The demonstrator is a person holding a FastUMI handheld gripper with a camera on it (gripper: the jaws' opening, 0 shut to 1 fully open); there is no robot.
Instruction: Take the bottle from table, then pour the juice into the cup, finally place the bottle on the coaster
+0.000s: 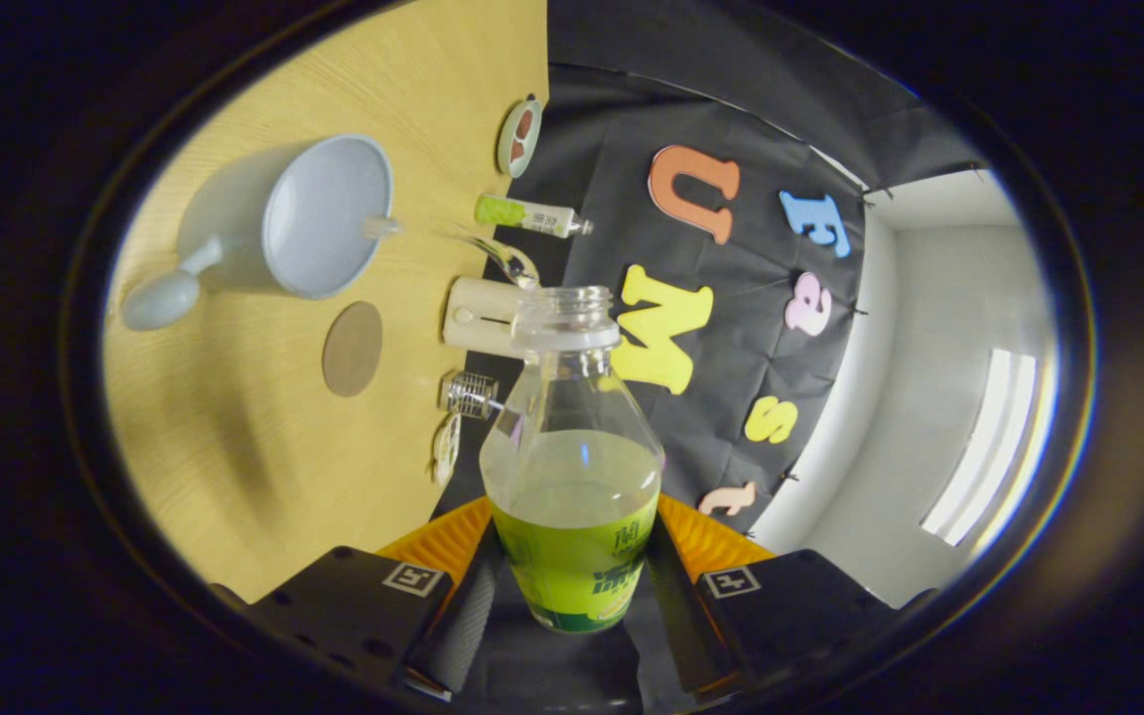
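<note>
Claw [572, 586] is clamped on the bottle [572, 467], both fingers pressing its labelled lower body from either side. Bottle is uncapped, neck pointing away from the claw, and carried clear of the counter [264, 467]. The whole view is rolled, so the counter surface stands like a wall on one side of the bottle and the booth cloth on the other. Clear liquid with a green tint fills the lower part of the bottle; upper part and neck are empty.

Cup [319, 214], pale with a long handle, sits on the counter well beyond the fingers, its open mouth facing the camera. Can't tell whether there is any liquid in it. Round brown coaster [353, 349] lies flat on the counter between the cup and the claw, bare, apart from the cup.

Along the counter's far edge, by the cloth: a small round dish [519, 136], a green tube [530, 215], a clear spoon [504, 258], a cream box [480, 316] just behind the bottle mouth, and a small wire piece [471, 393]. Bottle mouth overlaps the cream box in view; contact not evident.
</note>
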